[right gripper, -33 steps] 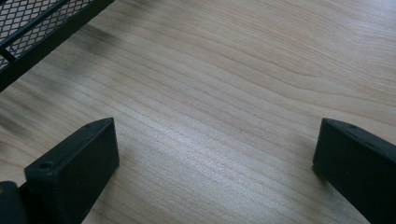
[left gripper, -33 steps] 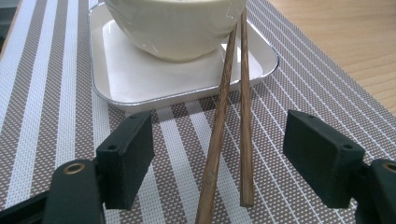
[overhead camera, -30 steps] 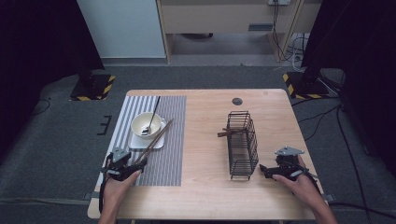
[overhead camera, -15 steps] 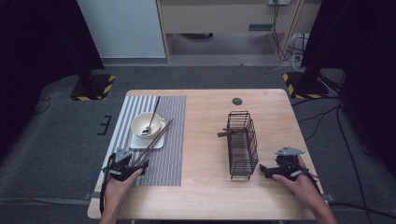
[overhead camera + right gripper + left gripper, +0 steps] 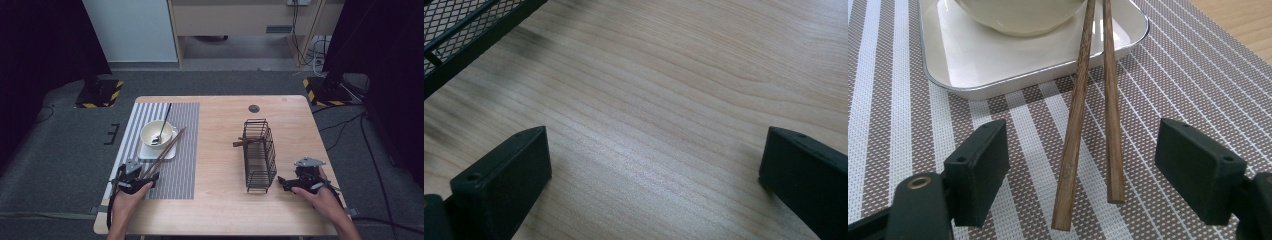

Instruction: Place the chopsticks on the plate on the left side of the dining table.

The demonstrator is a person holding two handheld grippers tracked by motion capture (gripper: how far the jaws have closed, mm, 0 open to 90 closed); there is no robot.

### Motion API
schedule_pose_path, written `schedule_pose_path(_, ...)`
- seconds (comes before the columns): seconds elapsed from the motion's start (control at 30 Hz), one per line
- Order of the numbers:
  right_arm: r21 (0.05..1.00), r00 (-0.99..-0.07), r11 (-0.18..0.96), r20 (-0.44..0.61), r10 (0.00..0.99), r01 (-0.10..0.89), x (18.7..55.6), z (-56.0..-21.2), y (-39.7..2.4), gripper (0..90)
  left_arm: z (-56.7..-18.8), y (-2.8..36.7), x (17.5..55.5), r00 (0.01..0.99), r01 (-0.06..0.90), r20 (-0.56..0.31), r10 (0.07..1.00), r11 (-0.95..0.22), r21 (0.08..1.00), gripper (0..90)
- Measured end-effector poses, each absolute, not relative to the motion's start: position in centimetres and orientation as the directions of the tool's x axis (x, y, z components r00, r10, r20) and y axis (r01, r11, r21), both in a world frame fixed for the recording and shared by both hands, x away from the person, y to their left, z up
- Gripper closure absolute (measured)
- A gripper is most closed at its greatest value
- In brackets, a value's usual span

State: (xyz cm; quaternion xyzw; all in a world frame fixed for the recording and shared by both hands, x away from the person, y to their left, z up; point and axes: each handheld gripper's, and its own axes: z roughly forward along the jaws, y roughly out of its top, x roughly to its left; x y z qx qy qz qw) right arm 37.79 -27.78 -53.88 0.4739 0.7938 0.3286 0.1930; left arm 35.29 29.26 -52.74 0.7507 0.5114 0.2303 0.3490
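Observation:
Two brown wooden chopsticks (image 5: 167, 147) (image 5: 1075, 135) lie slanted on the striped placemat (image 5: 182, 165) (image 5: 1198, 75), their far ends leaning on the white square plate (image 5: 145, 152) (image 5: 998, 60). A cream bowl (image 5: 156, 133) (image 5: 1018, 12) with a dark spoon (image 5: 164, 120) in it stands on that plate. My left gripper (image 5: 149, 177) (image 5: 1088, 167) rests low on the mat, open. Its jaws have just been closing a little, with the chopsticks' near ends between them and untouched. My right gripper (image 5: 282, 181) (image 5: 659, 170) sits open over bare wood beside the black wire basket (image 5: 260, 155) (image 5: 464, 25).
A brown wooden piece (image 5: 242, 143) pokes out of the basket's left side. A small round dark hole (image 5: 254, 108) sits in the wooden table (image 5: 220, 200) near its far edge. Bare tabletop lies between the mat and the basket.

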Motion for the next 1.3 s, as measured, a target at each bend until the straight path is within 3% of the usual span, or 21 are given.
schedule_pose_path(0.77, 0.705, -0.476, 0.335, 0.004, 0.880, 0.626, 37.79, -53.88, -27.78, 0.1, -52.94, 28.68, 35.52, 0.379, 0.612, 0.038, 0.925, -0.281, 0.739, 39.9)
schedule_pose_path(1.3, 0.706, -0.476, 0.334, 0.005, 0.879, 0.625, 37.80, -53.89, -27.77, 0.1, -52.62, 28.65, 35.54, 0.349, 0.633, 0.052, 0.936, -0.276, 0.724, 65.0)
